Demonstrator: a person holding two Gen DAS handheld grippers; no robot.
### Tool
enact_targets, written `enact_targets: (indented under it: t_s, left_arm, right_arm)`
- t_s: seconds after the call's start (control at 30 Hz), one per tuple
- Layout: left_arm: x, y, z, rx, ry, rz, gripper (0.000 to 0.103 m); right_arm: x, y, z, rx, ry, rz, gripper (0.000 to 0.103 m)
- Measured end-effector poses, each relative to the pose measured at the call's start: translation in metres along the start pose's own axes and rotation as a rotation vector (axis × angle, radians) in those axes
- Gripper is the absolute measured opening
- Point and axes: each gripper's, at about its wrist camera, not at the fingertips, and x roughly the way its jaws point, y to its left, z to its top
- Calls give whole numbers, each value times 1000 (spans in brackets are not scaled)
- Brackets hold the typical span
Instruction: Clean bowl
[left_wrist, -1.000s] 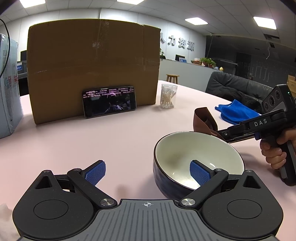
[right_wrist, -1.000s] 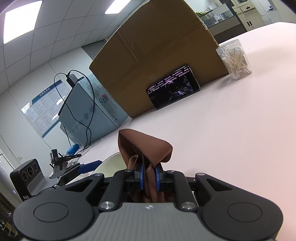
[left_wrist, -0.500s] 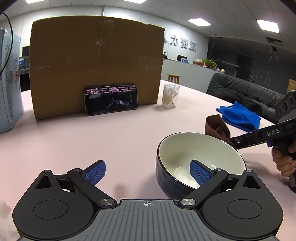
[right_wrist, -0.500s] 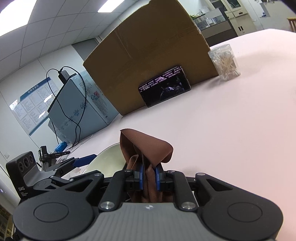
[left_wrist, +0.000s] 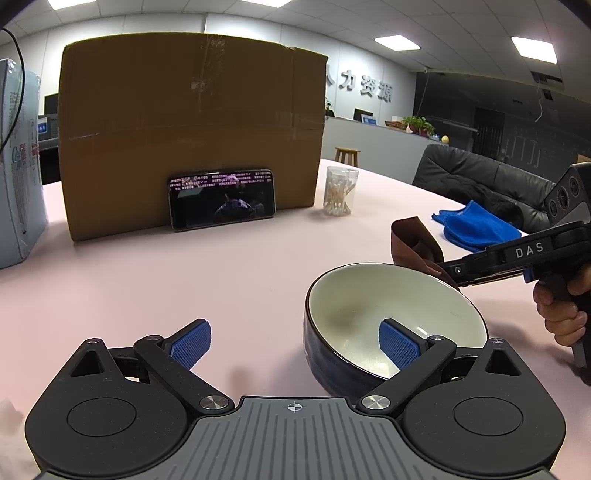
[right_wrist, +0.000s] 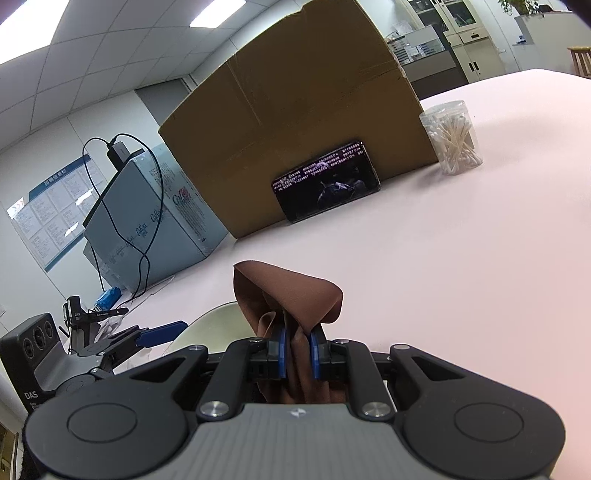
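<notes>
Count: 1 bowl (left_wrist: 395, 314). 2 cloths, 1 brown cloth (right_wrist: 291, 295) & 1 blue cloth (left_wrist: 476, 227). 2 tongs: left tongs (left_wrist: 295, 341), right tongs (right_wrist: 297, 350). 1 cardboard box (left_wrist: 188, 125). 1 phone (left_wrist: 221, 199). 1 jar of cotton swabs (left_wrist: 340, 190). 1 pale blue carton (right_wrist: 147, 221). 1 hand (left_wrist: 561, 306) seen.

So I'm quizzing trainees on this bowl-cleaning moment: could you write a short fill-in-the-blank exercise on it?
1. The right gripper is shut on a folded ____ cloth.
2. The left gripper is ____, one blue pad inside the dark-blue, white-lined bowl.
3. A lit black smartphone leans against the ____ box.

Missing: brown; open; cardboard
</notes>
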Motion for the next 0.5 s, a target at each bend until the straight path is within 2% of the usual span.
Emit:
enact_targets:
  t_s: [0.33, 0.5]
  left_arm:
    - [0, -1, -1, 6, -4, 5, 99]
    - [-1, -2, -1, 8, -5, 4, 99]
  right_arm:
    - [-26, 9, -12, -23, -24, 7, 16]
    - [-21, 10, -6, -39, -33, -1, 16]
